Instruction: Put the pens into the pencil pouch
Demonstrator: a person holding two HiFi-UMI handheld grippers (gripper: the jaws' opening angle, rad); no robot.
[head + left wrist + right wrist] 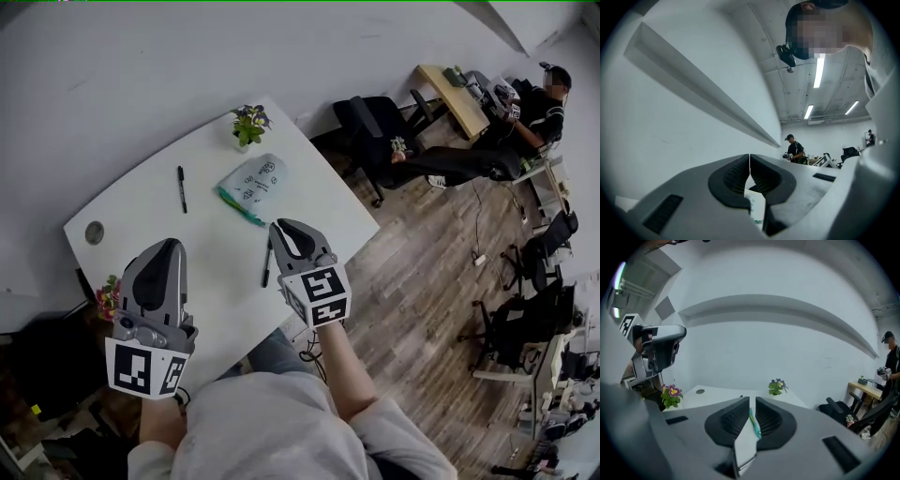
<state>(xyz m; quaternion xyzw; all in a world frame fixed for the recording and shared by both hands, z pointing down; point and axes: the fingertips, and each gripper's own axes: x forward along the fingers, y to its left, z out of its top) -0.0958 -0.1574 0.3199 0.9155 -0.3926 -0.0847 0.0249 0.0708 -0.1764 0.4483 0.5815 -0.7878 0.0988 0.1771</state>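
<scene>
The pale pencil pouch (253,180) with a green zip lies near the far side of the white table (141,202). One black pen (182,187) lies to its left. A second black pen (266,264) lies near the front edge, just left of my right gripper (279,226). That gripper is shut and empty, hovering short of the pouch. My left gripper (172,246) is also shut and empty, over the table's front left part. In the right gripper view the pouch's green zip (755,426) shows below the shut jaws (752,401). The left gripper view shows shut jaws (749,157) with the pouch (756,206) beneath.
A small green plant (248,124) stands behind the pouch. A pink flower pot (108,298) sits off the table's left front corner, and a round grommet (94,232) marks the left end. Black chairs (375,131) and a seated person (544,103) are to the right.
</scene>
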